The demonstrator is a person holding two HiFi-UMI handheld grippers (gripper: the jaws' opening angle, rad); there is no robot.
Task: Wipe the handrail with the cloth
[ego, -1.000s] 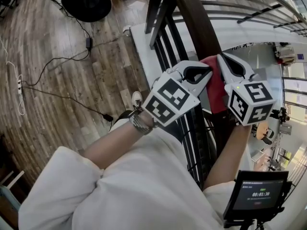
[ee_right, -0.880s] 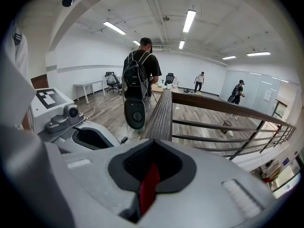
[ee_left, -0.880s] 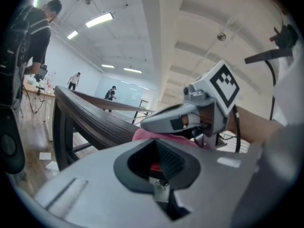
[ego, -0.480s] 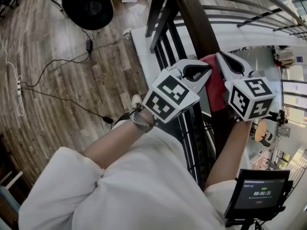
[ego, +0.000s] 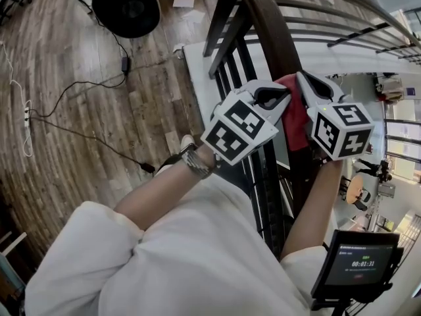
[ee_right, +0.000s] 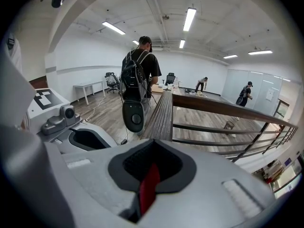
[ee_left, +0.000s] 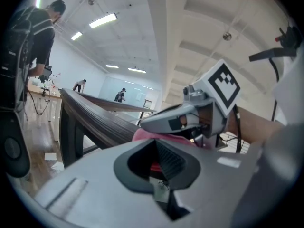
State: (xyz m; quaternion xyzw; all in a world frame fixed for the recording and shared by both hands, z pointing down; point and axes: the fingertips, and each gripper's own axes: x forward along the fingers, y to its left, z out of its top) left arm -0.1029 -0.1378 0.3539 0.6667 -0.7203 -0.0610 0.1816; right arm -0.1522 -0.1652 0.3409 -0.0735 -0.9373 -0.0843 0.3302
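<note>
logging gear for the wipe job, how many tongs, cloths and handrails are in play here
tongs: 2 (left tongs, right tongs)
cloth: 1
handrail: 1
total: 4

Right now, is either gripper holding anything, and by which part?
Both are shut on the cloth: the left gripper on its left edge, the right gripper on its right edge, across the handrail.

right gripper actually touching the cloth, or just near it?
Touching. The right gripper view shows a strip of the red cloth pinched between the shut jaws of the right gripper.
</note>
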